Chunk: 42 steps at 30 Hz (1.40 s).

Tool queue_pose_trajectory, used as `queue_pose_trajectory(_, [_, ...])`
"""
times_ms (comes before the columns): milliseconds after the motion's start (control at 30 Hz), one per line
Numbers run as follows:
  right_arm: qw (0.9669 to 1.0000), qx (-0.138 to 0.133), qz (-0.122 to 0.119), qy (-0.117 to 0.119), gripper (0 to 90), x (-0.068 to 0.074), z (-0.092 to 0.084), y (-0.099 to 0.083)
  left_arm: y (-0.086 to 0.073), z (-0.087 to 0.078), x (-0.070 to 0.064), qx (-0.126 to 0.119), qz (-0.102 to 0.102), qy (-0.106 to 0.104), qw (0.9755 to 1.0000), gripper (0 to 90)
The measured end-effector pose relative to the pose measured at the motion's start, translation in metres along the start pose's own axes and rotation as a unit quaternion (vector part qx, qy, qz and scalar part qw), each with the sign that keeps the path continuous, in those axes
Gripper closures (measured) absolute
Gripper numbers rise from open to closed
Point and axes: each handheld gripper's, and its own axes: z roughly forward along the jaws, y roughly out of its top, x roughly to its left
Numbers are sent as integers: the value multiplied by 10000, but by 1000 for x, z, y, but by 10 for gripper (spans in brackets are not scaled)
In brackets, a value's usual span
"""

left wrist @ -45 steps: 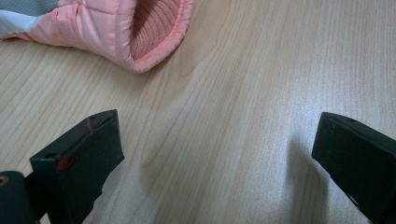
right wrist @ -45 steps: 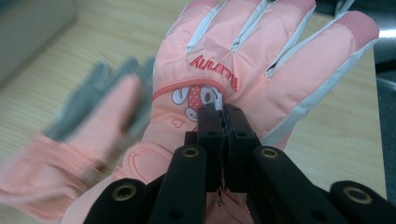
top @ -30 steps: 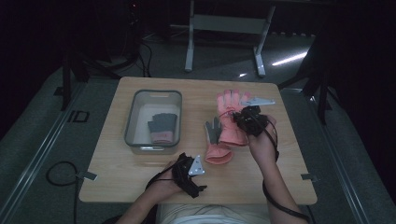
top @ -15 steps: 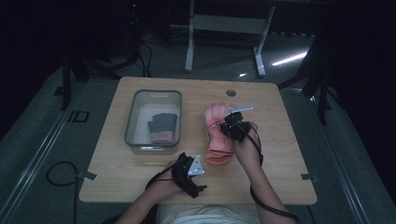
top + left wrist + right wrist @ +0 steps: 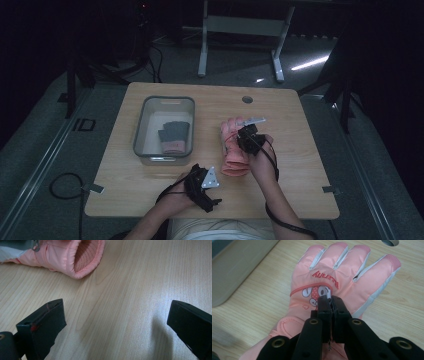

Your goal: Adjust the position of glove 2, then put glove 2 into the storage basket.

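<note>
The pink glove (image 5: 234, 150) lies flat just right of the grey bin (image 5: 145, 127), fingers pointing away from the person. The right gripper (image 5: 331, 301), jaws pinched shut on its back fabric, is nearer; the left gripper (image 5: 113, 322) gapes empty near the cuff.

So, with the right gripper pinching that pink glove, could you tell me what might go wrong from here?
The right gripper is shut on a thin pinch of the pink glove, so the fabric could slip out when lifted. The glove's cuff lies close to the open left gripper and might snag on it.
</note>
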Motion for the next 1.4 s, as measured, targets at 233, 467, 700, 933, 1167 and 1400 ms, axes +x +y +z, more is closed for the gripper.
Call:
queue_pose_trajectory(233, [9998, 120, 42, 144, 857, 0, 15, -8, 0, 0, 0, -6, 7, -14, 10000, 14])
queue_pose_trajectory(467, [9994, 116, 84, 319, 825, -3, 25, -12, 0, 0, 0, -13, -27, -8, 10000, 14])
queue_pose_trajectory(700, [9979, -233, 213, 570, 616, -6, 6, -7, 0, -2, 3, -151, -179, -74, 9997, 14])
queue_pose_trajectory(933, [9905, -710, 249, 1153, 213, -23, -14, -8, -1, -6, 8, -577, -444, -251, 9970, 14])
queue_pose_trajectory(1167, [9906, -944, 270, 951, 167, -42, -20, -12, 1, -9, 11, -664, -530, -155, 9963, 24])
queue_pose_trajectory(1400, [9893, -1192, -145, 826, 137, -56, -28, -20, 18, -23, 12, -693, -605, 192, 9956, 35])
